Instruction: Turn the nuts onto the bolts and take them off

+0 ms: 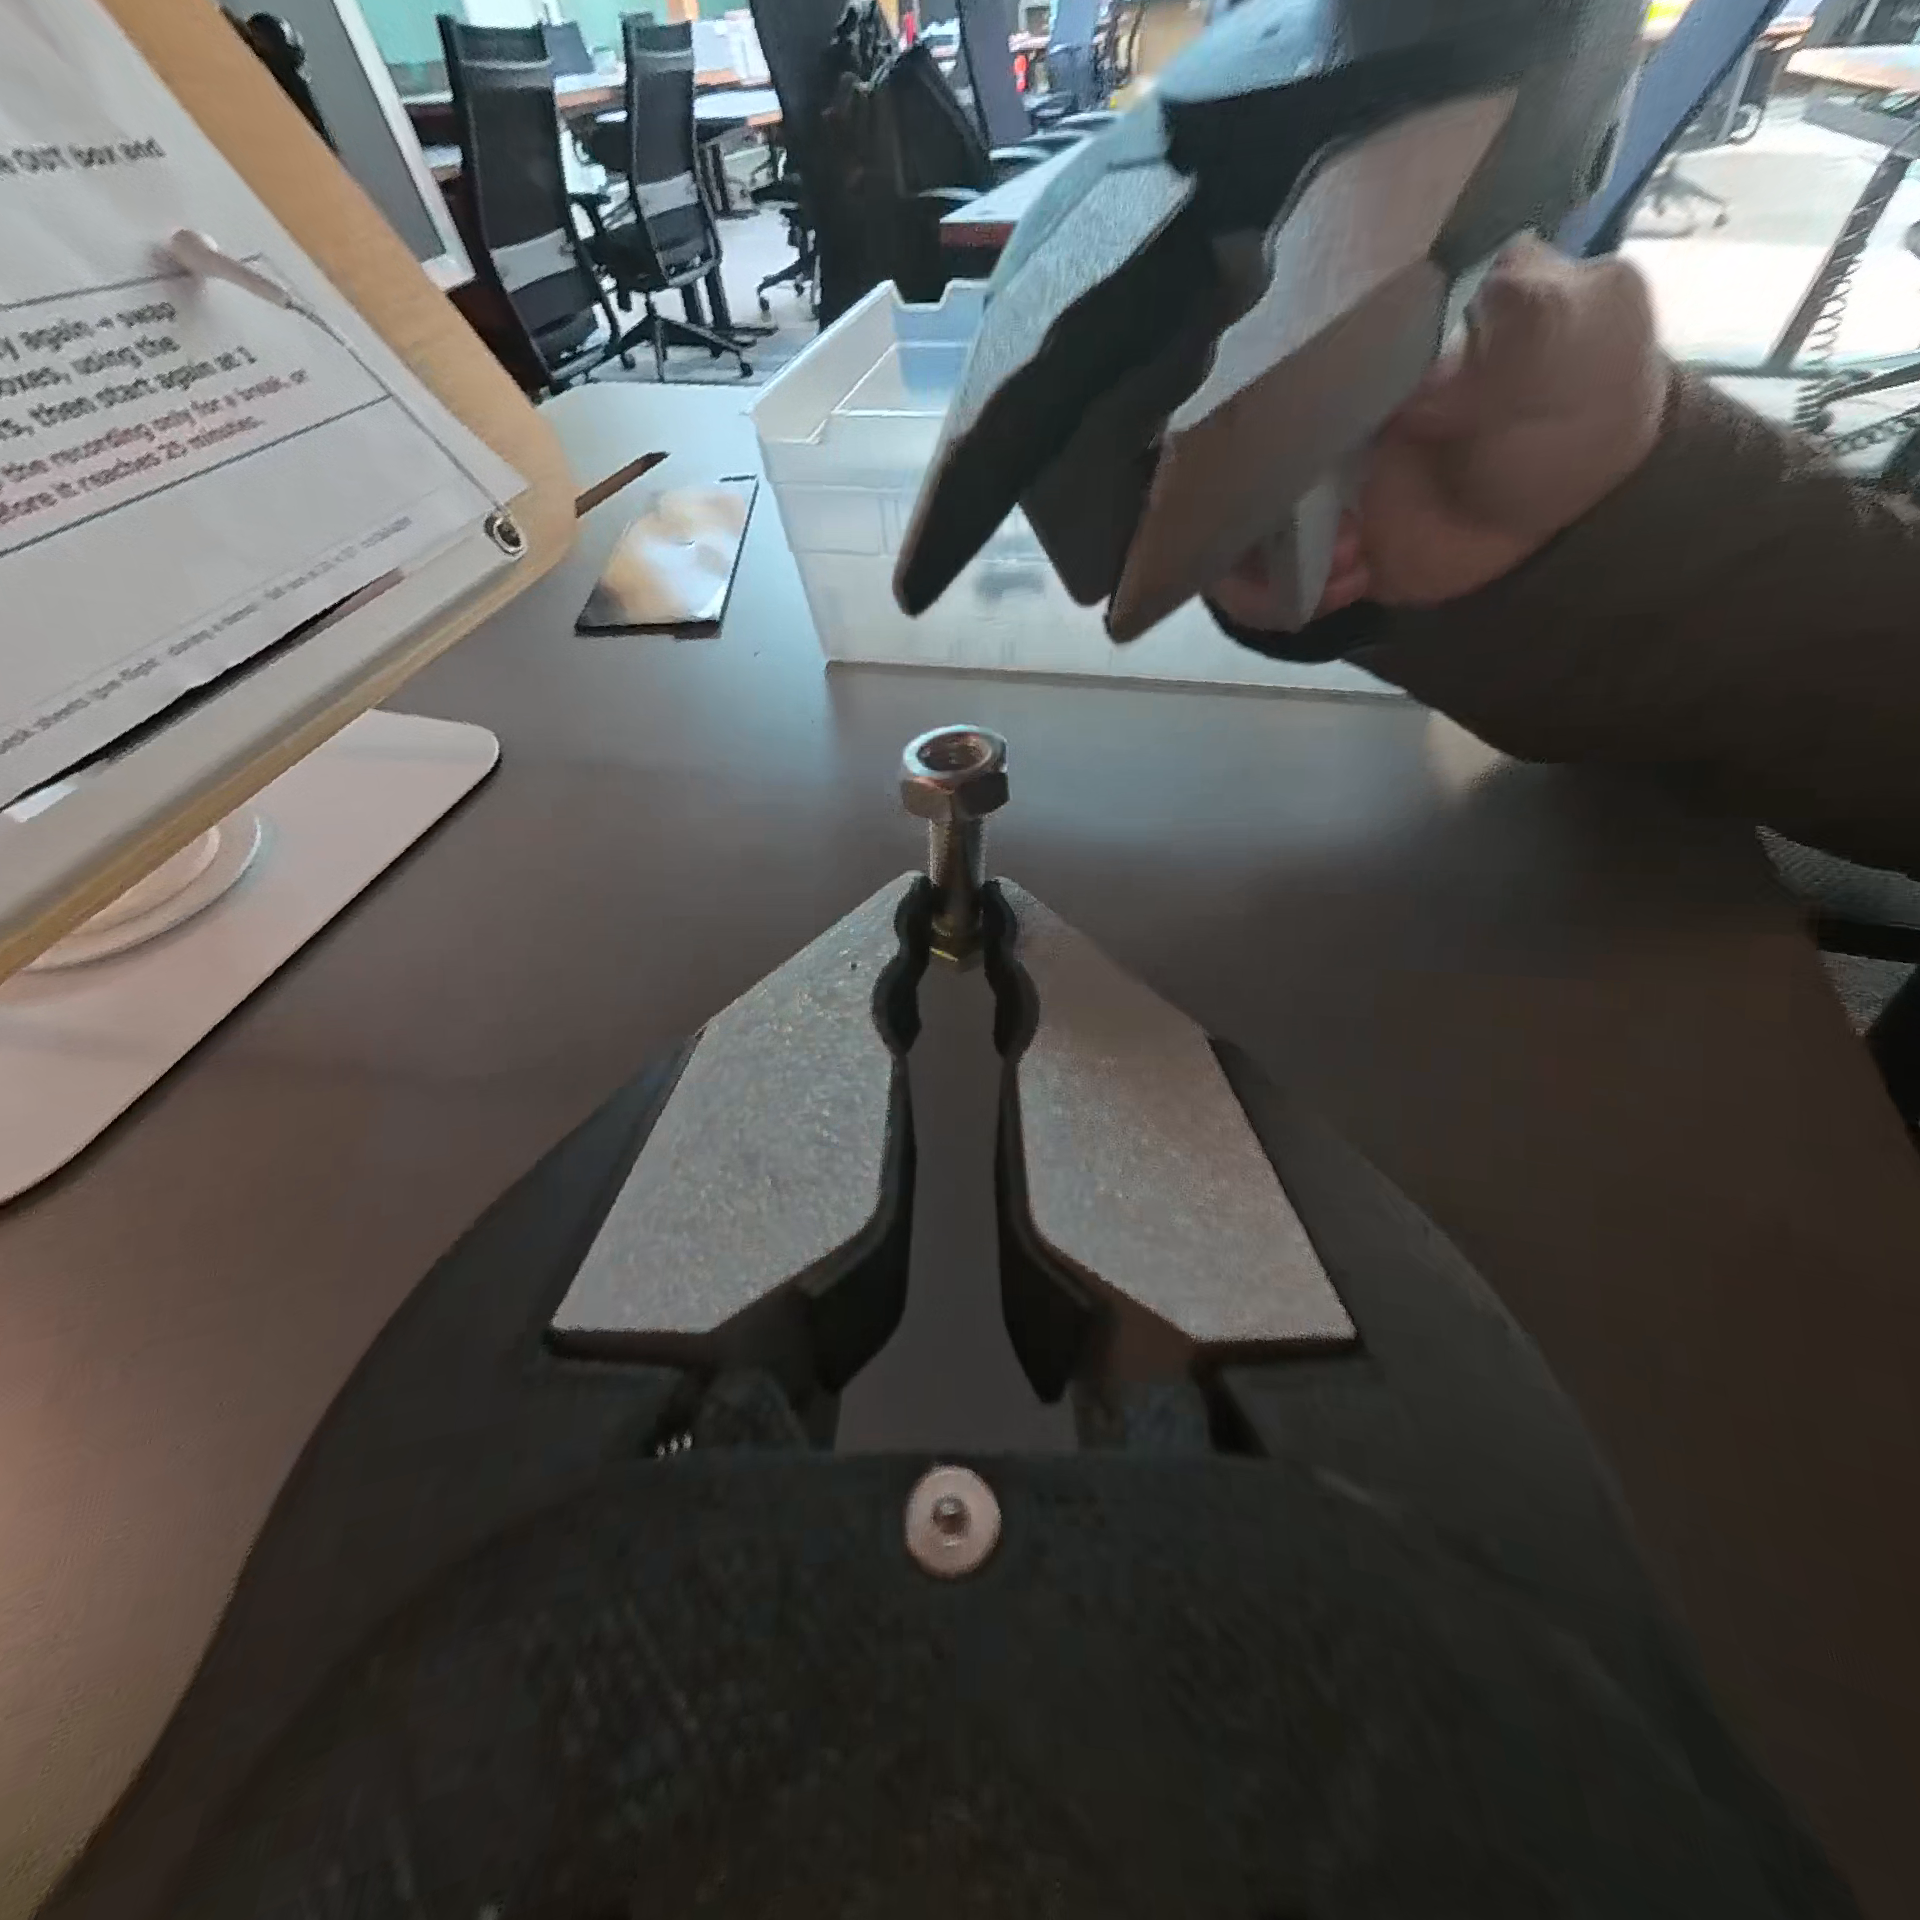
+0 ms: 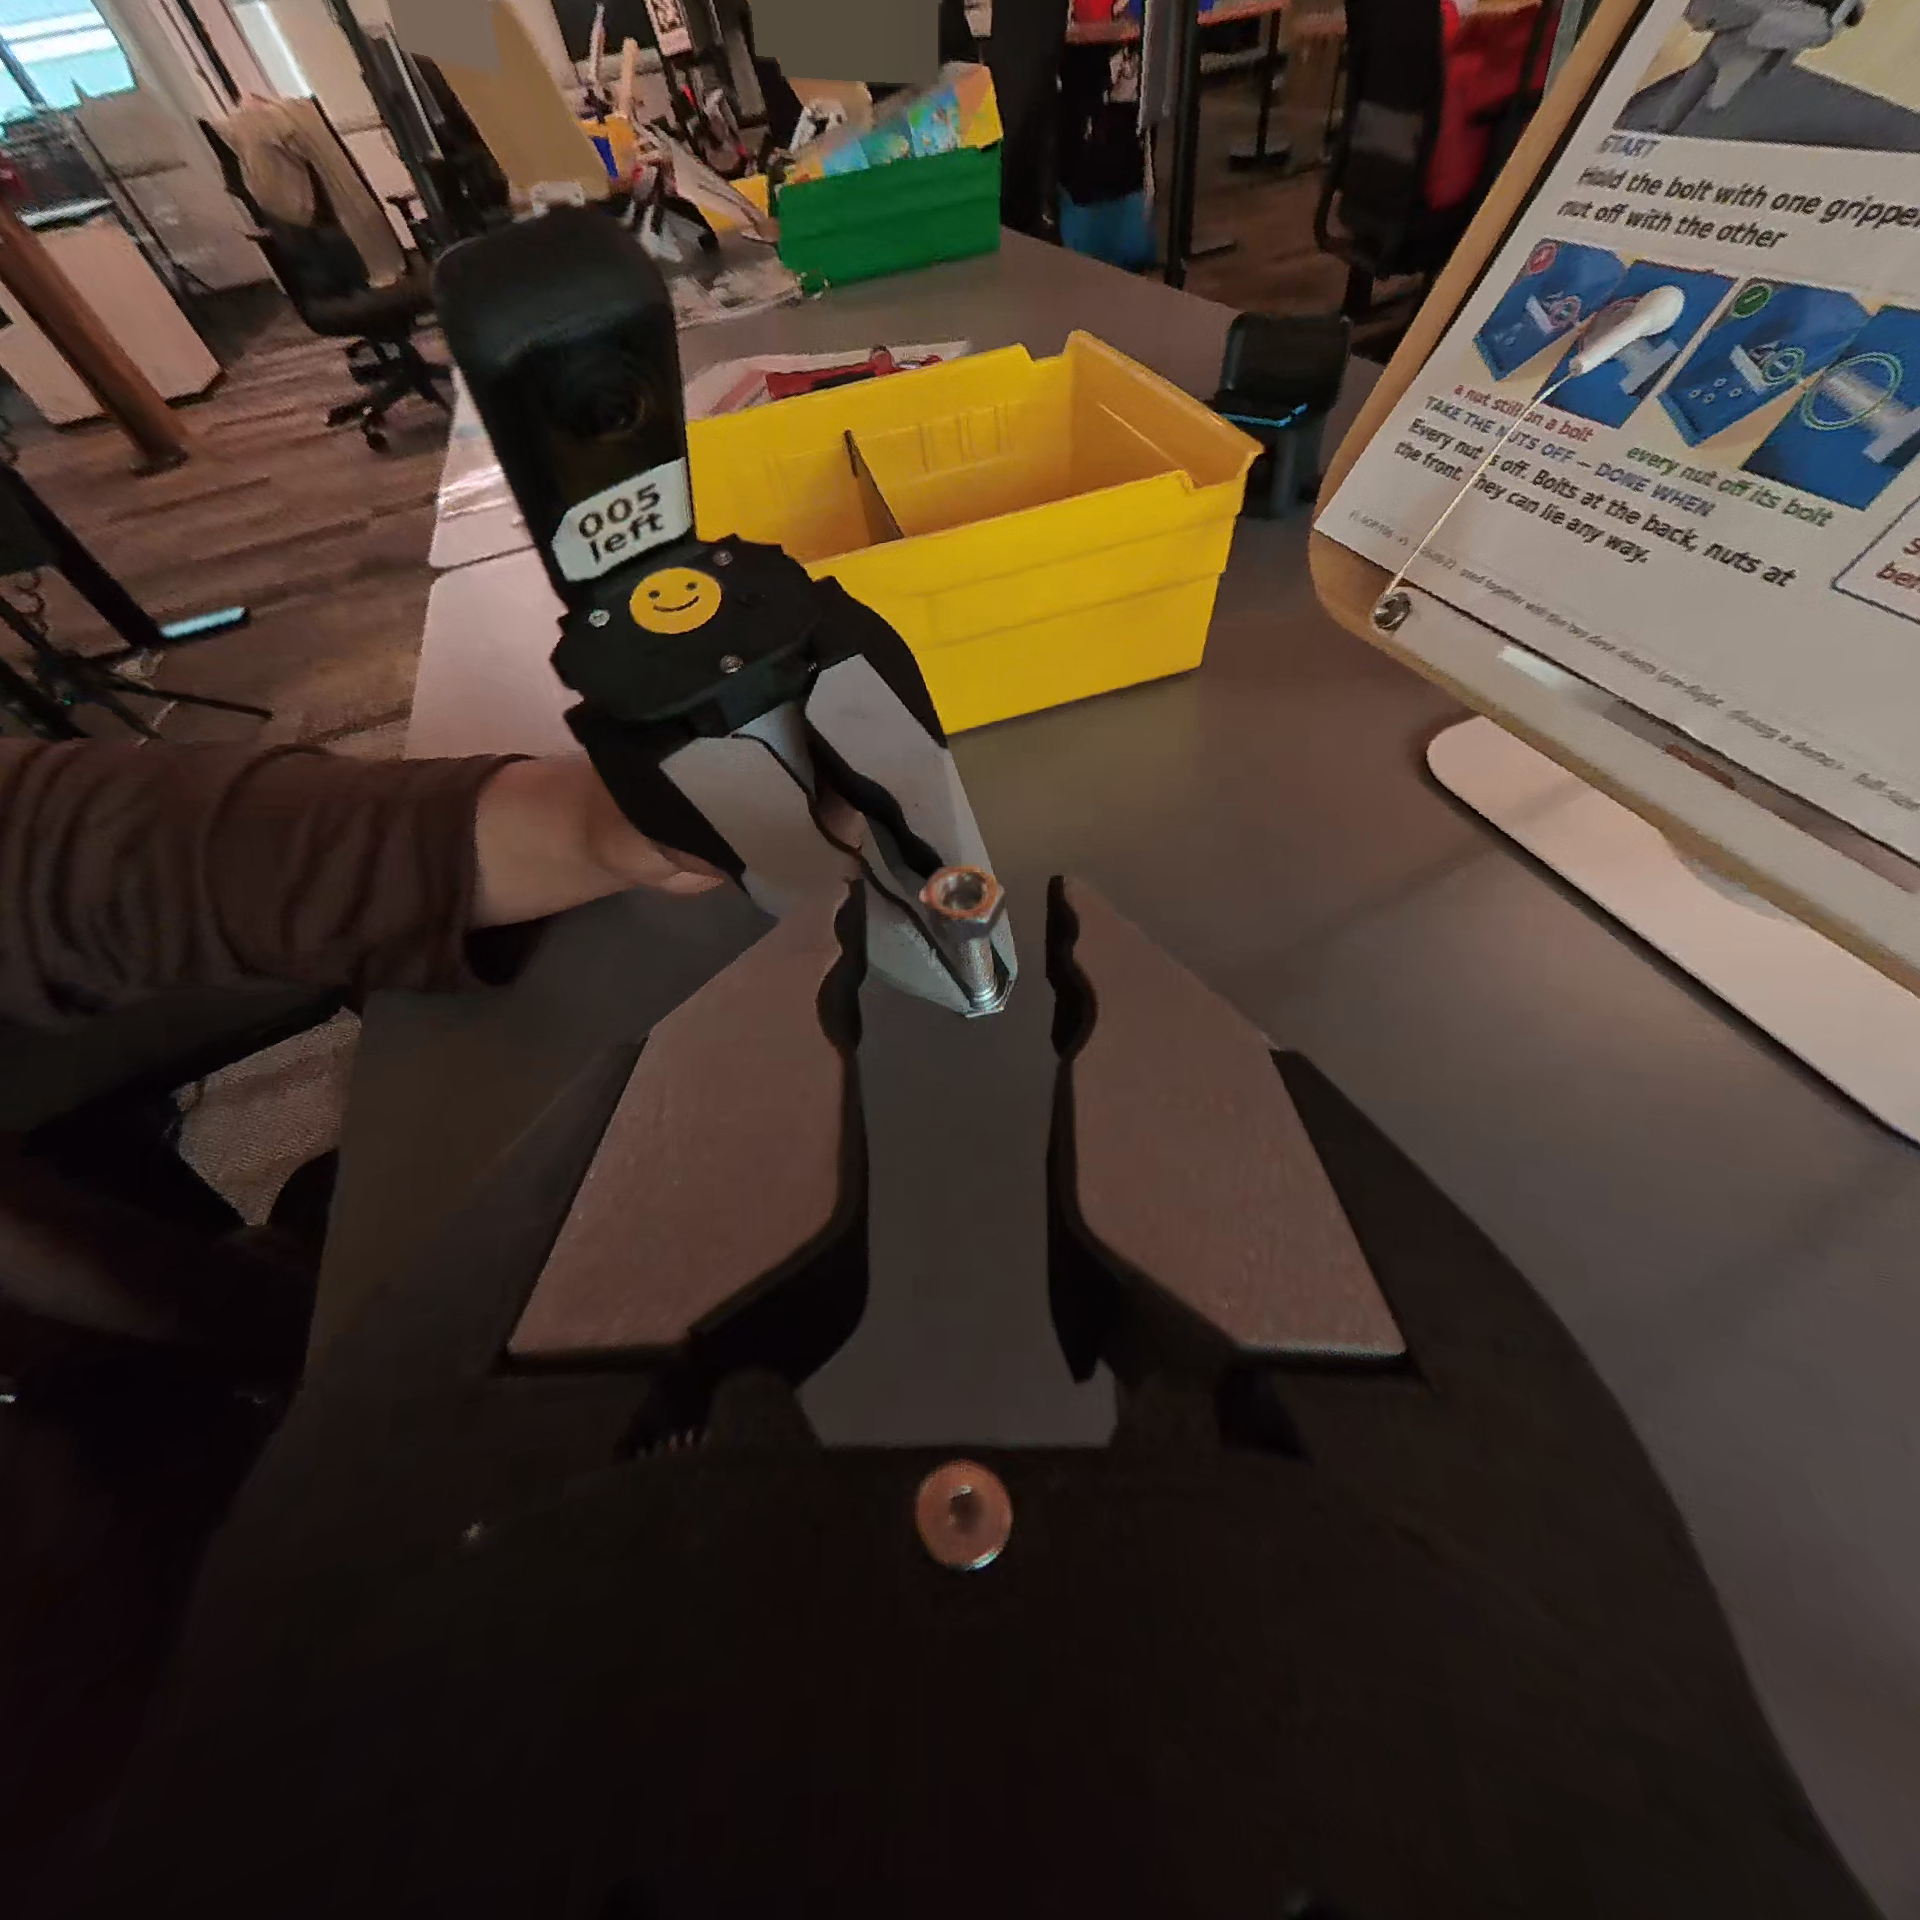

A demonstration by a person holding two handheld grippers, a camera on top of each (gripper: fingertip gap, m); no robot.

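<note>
My left gripper [image 1: 956, 925] is shut on the head end of a silver bolt [image 1: 952, 862], which points away from it over the dark table. A silver hex nut [image 1: 954, 774] sits at the far end of the bolt's thread. My right gripper [image 1: 1018, 608] hovers above and behind the bolt, blurred and open, with a hand [image 1: 1496, 447] on it. In the right wrist view the right gripper [image 2: 956, 914] is open, its fingertips either side of the nut [image 2: 961, 899] without touching it. The left gripper [image 2: 982, 997] holds the bolt [image 2: 977, 961] there.
A yellow divided bin [image 2: 1039, 582] stands behind the left gripper and a clear bin [image 1: 883, 499] behind the bolt. An instruction sheet on a wooden stand [image 1: 208, 416] with a white base [image 2: 1579, 810] sits beside them. A black plate [image 1: 670, 566] lies flat on the table. My right fingertips sit around 5 cm from my left ones.
</note>
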